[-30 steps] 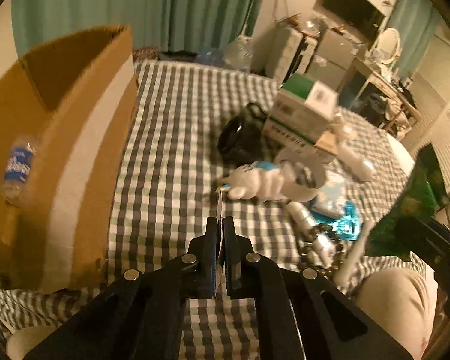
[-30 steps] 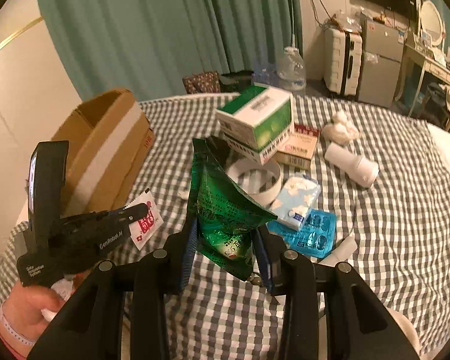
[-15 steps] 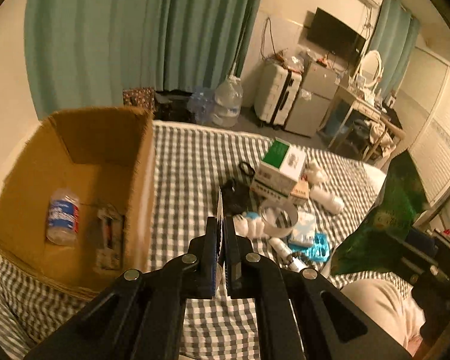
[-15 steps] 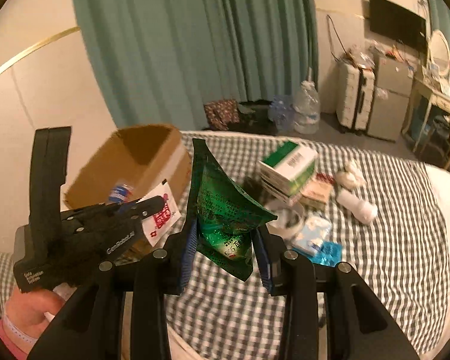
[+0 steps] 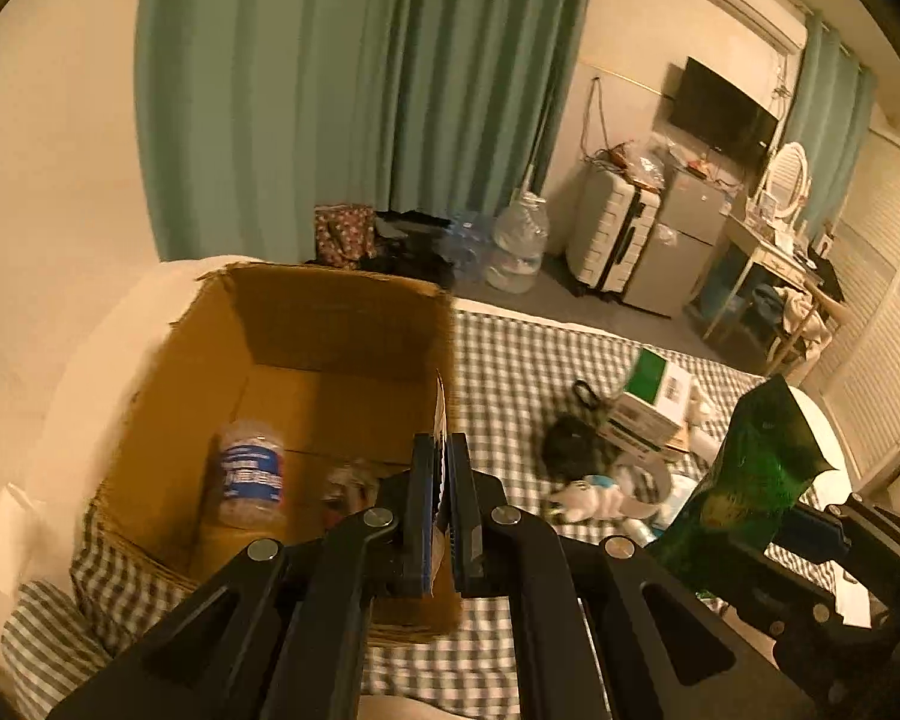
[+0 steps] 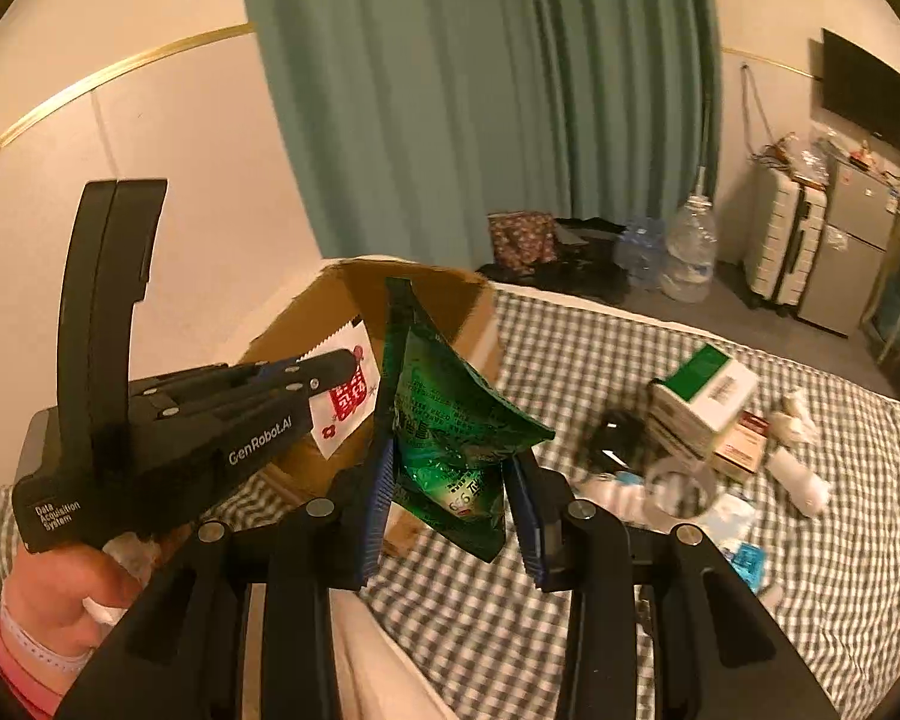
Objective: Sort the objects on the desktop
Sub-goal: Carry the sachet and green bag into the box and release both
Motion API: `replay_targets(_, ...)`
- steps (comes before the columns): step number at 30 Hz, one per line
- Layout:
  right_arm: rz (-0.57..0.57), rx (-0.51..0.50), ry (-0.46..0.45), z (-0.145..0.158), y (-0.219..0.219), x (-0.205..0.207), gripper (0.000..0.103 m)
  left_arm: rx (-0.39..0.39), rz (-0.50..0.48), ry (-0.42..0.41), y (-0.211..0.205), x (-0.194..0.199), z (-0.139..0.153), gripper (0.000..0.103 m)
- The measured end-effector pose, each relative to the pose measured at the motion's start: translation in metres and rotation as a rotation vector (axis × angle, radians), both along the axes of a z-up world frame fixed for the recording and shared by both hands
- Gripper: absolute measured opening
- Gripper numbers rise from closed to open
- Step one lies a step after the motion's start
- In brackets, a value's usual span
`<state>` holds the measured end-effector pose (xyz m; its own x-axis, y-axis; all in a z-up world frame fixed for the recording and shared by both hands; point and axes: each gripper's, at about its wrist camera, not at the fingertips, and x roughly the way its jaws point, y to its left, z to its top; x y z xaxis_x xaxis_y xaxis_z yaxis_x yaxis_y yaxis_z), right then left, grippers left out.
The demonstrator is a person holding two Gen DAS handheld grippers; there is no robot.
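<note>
Left gripper [image 5: 444,468] clamped on thin white sachet [image 6: 345,399] with red print, above open cardboard box [image 5: 330,324]. Right gripper [image 6: 450,480] part-closed, gripping green snack bag [image 6: 450,414] upright. Plastic bottle [image 5: 251,480] lies inside box. Clutter, green-white carton [image 6: 705,387] on checked bedcover [image 6: 570,360].

We see a dim room under warm, yellowish indoor light; its source is outside both views. The fisheye lens bends the curtain [image 5: 354,90] and walls strongly, and dark corners frame each picture. Motion blur softens the clutter on the checked cloth [image 6: 600,360] and the bottle [image 5: 251,480] in the cardboard box [image 5: 330,324]. The green packet [image 6: 450,420] shows small glossy reflections.
</note>
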<state>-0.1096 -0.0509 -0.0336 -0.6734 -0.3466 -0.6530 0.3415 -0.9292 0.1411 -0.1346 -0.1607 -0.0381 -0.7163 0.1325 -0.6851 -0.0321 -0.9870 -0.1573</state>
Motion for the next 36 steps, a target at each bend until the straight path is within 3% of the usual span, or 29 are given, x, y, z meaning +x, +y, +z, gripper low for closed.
replay_targets(15,0.098,0.027,-0.082,-0.032,-0.078,-0.05,0.036,-0.009,0.098,-0.117,-0.088,-0.029,-0.053,0.005)
replay_targets(16,0.101,0.029,-0.087,-0.034,-0.081,-0.053,0.036,-0.003,0.101,-0.124,-0.091,-0.03,-0.056,0.008)
replay_targets(18,0.108,0.033,-0.1,-0.039,-0.088,-0.06,0.036,0.017,0.106,-0.15,-0.097,-0.031,-0.063,0.032)
replay_targets(19,0.11,0.034,-0.105,-0.041,-0.091,-0.062,0.036,0.033,0.114,-0.162,-0.102,-0.032,-0.067,0.062)
replay_targets(20,0.112,0.034,-0.109,-0.044,-0.093,-0.065,0.036,0.041,0.124,-0.159,-0.105,-0.031,-0.069,0.075)
replay_targets(30,0.107,0.066,-0.135,-0.063,-0.112,-0.089,0.037,0.051,0.189,-0.134,-0.127,-0.024,-0.08,0.077)
replay_targets(32,0.114,0.035,-0.128,-0.064,-0.111,-0.09,0.051,0.034,0.198,-0.13,-0.128,-0.023,-0.079,0.078)
replay_targets(33,0.113,0.023,-0.121,-0.063,-0.11,-0.09,0.076,0.027,0.202,-0.129,-0.128,-0.022,-0.079,0.078)
replay_targets(34,0.086,0.026,-0.106,-0.061,-0.109,-0.089,0.09,0.023,0.21,-0.128,-0.128,-0.022,-0.078,0.079)
replay_targets(36,0.032,0.031,-0.074,-0.056,-0.106,-0.088,0.091,0.025,0.209,-0.133,-0.128,-0.022,-0.078,0.079)
